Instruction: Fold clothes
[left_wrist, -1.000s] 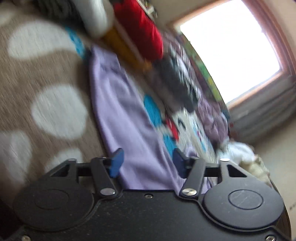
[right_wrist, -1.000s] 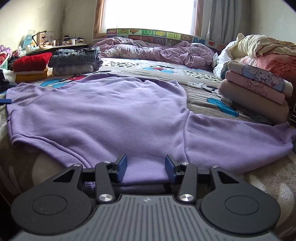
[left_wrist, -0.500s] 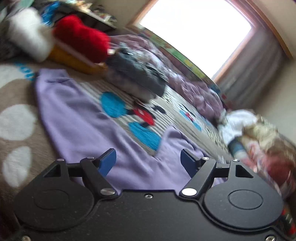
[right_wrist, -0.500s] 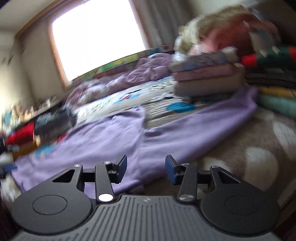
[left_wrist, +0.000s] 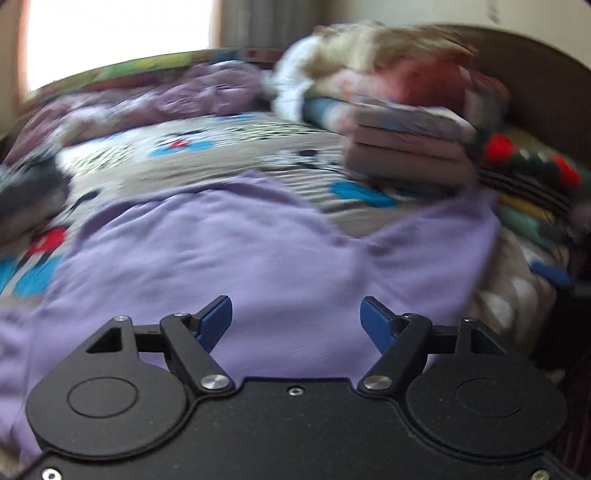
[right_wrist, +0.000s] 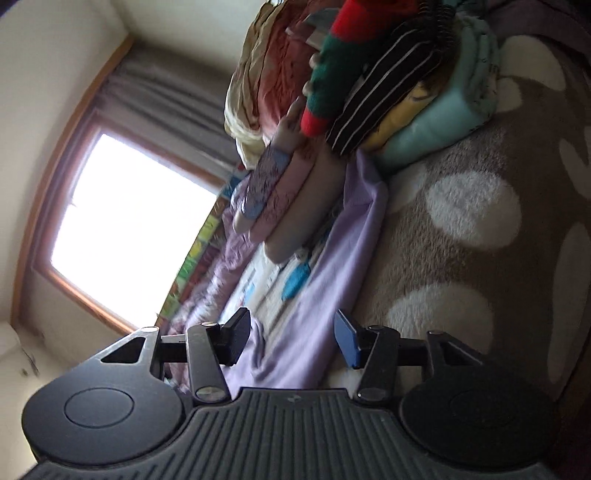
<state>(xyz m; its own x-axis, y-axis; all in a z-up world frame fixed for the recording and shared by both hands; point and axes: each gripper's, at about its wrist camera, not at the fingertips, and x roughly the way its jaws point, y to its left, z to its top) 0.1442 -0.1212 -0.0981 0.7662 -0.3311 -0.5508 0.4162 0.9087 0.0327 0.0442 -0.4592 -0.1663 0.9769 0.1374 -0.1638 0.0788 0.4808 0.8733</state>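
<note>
A lilac sweatshirt (left_wrist: 236, 258) lies spread flat on the bed, one sleeve (left_wrist: 454, 240) stretching right toward the folded stacks. My left gripper (left_wrist: 295, 321) is open and empty, hovering over the sweatshirt's body. In the right wrist view, rolled sideways, the sleeve (right_wrist: 332, 258) runs away from me along the brown spotted blanket. My right gripper (right_wrist: 291, 338) is open and empty, its fingers either side of the sleeve's near part, not closed on it.
Stacks of folded clothes (left_wrist: 413, 147) stand at the right of the bed, also seen in the right wrist view (right_wrist: 399, 96). A rumpled purple duvet (left_wrist: 177, 96) lies under the window (right_wrist: 129, 221). The brown spotted blanket (right_wrist: 472, 229) covers the bed's near edge.
Both grippers swung right. The left view turned from the left sleeve to the sweatshirt's body. The right gripper rolled sideways and came over the right sleeve. Both stayed open.
</note>
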